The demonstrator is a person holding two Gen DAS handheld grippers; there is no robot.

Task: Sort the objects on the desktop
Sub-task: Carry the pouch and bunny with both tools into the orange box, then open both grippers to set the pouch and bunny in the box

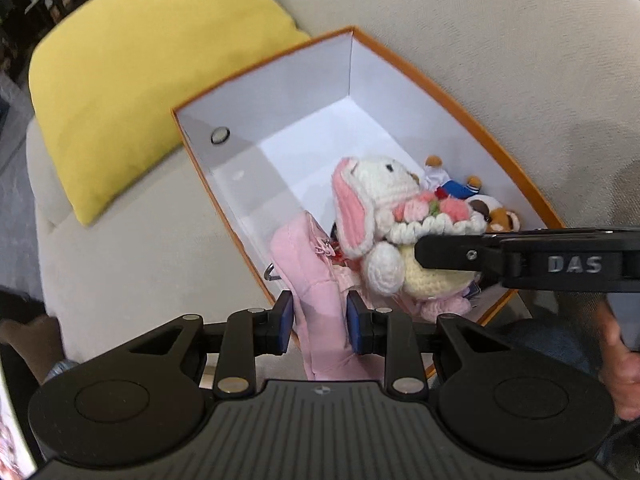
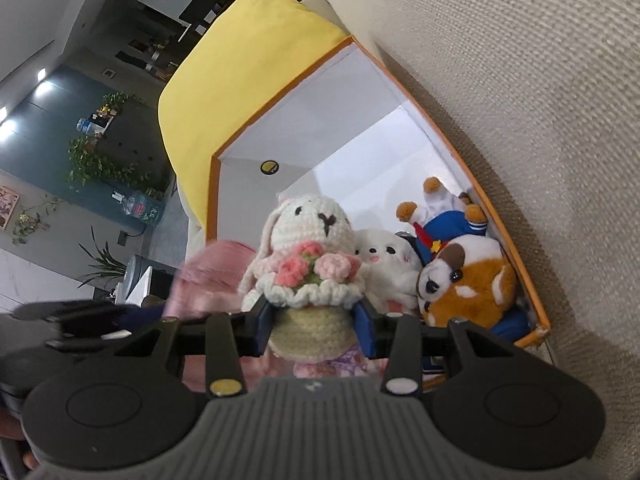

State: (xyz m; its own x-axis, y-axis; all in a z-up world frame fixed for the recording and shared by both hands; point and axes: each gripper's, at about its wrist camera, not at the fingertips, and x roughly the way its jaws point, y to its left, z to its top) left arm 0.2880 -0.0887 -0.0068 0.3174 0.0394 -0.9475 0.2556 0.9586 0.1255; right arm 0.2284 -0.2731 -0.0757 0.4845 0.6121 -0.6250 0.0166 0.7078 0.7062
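Note:
My left gripper (image 1: 319,326) is shut on a pink plush toy (image 1: 316,272), holding it over the near end of the orange box (image 1: 460,108) with white inside walls. My right gripper (image 2: 316,330) is shut on the yellow body of a crocheted white rabbit (image 2: 310,232) that carries pink flowers; in the left wrist view the rabbit (image 1: 376,196) hangs above the box with the right gripper's finger (image 1: 452,254) across it. Inside the box lie a brown and white plush dog (image 2: 472,276), a white plush (image 2: 384,256) and a blue-dressed plush bear (image 2: 444,216).
The box rests on a beige sofa (image 1: 500,28) against its backrest (image 2: 520,80). A yellow cushion (image 1: 132,88) leans beside the box. A person's hand (image 1: 622,364) shows at the right edge. A room with plants (image 2: 100,164) lies beyond the sofa.

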